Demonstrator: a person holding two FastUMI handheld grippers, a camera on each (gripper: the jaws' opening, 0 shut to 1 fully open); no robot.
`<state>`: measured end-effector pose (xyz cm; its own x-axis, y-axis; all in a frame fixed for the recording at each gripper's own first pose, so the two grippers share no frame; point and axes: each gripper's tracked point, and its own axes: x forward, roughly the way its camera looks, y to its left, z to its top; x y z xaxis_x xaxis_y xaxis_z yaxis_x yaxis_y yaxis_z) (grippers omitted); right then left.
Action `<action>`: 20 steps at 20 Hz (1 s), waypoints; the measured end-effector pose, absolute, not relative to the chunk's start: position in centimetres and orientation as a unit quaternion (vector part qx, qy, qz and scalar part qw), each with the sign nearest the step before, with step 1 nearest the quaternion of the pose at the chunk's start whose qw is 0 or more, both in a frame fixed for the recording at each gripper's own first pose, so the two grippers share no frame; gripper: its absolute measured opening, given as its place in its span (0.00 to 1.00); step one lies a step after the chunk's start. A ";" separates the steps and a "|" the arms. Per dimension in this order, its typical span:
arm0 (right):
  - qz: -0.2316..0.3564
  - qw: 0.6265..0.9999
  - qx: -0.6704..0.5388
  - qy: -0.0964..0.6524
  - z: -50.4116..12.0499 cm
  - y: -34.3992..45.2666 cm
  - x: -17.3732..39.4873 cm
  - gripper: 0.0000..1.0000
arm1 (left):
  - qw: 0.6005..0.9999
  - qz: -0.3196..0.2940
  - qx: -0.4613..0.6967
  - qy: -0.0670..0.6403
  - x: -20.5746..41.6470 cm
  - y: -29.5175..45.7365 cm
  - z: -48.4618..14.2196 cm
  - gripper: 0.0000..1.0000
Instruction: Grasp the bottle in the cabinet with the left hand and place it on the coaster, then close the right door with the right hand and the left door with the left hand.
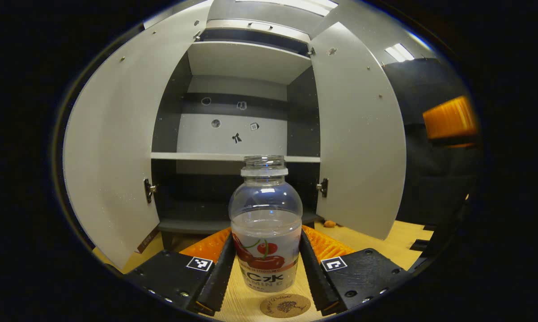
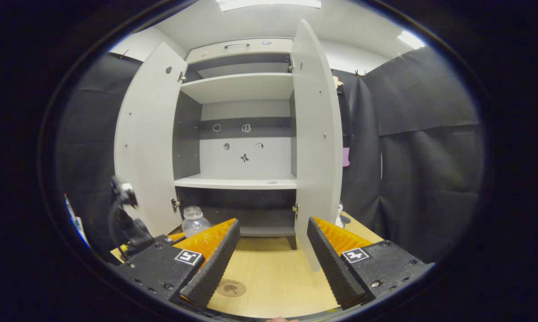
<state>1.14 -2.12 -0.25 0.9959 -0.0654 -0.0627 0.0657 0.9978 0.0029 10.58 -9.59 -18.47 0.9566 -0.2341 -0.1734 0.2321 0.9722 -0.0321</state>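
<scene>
A clear, uncapped bottle with a cherry label sits upright between the fingers of my left gripper, which is shut on its sides. It is out of the cabinet, low over the wooden table. A round cork coaster lies just in front of its base, nearer to the camera. Whether the bottle touches the table I cannot tell. The left door and right door both stand wide open. In the right gripper view, my right gripper is open and holds nothing, with the bottle at lower left, the coaster below and the right door just ahead.
The grey cabinet has bare shelves and stands on short legs at the back of the table. Black cloth hangs to the right of it. A small orange object lies on the table by the right door's foot.
</scene>
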 end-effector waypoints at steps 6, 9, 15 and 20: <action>-0.034 0.998 -0.008 0.052 -1.1 -2.2 0.9 0.99 | 0.988 -0.105 -0.029 0.113 9.0 -11.2 -24.4 0.73; -0.037 0.998 -0.008 0.058 -1.1 -2.4 1.0 0.99 | 0.987 -0.115 -0.024 0.109 8.2 -11.6 -25.2 0.73; -0.033 0.997 -0.010 0.064 -1.4 -2.0 1.5 0.99 | 0.988 -0.120 -0.020 0.098 7.6 -11.7 -26.2 0.73; -0.036 0.997 -0.007 0.069 -1.6 -2.2 1.9 0.99 | 0.988 -0.120 -0.016 0.096 6.8 -11.8 -26.2 0.74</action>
<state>1.86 -2.16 -1.61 0.9879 -0.0729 -0.1370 0.0711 0.9973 -0.0180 6.80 -11.80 -26.19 0.9526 -0.2403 -0.1866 0.2340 0.9707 -0.0553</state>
